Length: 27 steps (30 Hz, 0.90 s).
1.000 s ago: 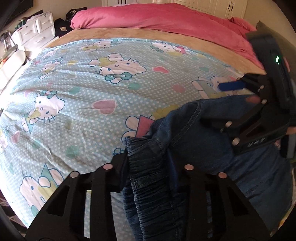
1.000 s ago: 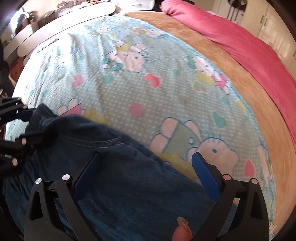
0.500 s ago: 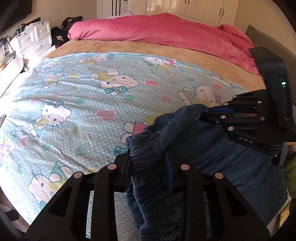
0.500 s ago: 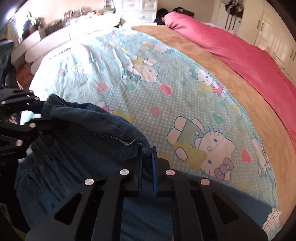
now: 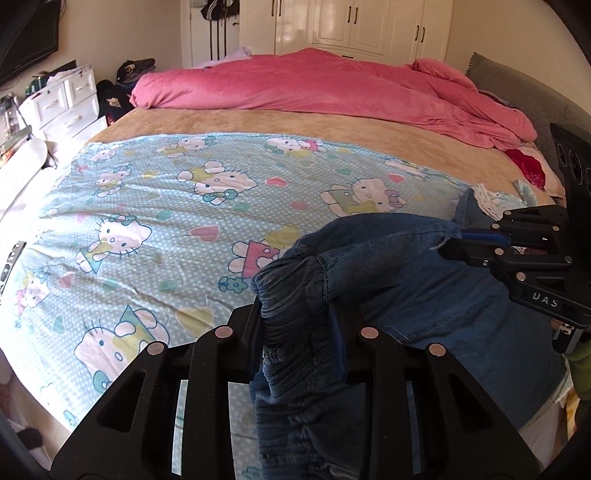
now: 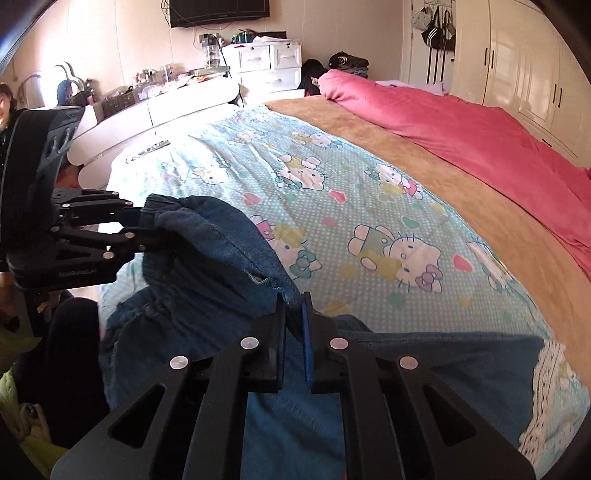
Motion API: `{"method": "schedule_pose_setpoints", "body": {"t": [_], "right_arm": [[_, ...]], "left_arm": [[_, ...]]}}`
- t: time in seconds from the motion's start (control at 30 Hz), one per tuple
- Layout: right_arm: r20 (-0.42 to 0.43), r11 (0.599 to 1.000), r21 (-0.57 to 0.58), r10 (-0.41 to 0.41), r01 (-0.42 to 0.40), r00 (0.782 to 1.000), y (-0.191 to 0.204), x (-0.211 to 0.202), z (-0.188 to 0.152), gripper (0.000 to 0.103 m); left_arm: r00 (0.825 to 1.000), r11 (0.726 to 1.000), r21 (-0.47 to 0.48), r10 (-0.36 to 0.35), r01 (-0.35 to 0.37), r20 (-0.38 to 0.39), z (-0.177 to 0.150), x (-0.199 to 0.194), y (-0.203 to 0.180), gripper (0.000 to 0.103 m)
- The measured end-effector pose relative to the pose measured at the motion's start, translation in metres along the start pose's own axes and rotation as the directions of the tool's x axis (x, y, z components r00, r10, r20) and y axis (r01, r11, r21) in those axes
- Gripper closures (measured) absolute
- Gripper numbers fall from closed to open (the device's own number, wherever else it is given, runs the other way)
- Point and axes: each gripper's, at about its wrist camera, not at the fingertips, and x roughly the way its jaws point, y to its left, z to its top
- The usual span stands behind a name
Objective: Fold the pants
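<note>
Dark blue denim pants hang at the near edge of the bed, lifted by both grippers. My left gripper is shut on the gathered elastic waistband, which bunches between its fingers. My right gripper is shut on a fold of the pants' upper edge. In the left wrist view the right gripper pinches the cloth at the right. In the right wrist view the left gripper holds the waistband at the left. The lower part of the pants hangs down, partly hidden by the grippers.
The bed carries a light blue cartoon-cat sheet, a tan blanket and a pink duvet at the far side. White drawers and a cluttered white desk stand beyond the bed. Wardrobes line the far wall.
My right gripper shut on the pants' edge. Both grippers have since risen and drawn back, lifting the pants off the sheet, so more of the room shows.
</note>
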Motion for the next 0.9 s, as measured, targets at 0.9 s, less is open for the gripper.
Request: {"method": "schedule_pose_setpoints", "body": {"t": [0.9], "right_arm": [[-0.092,0.997,-0.047,0.053,-0.057,0.994,0.14,-0.028,-0.11,0.096]], "left_arm": [[0.996,1.0,-0.003,0.023,-0.023,-0.09,-0.118,-0.04,0.027,0.073]]}}
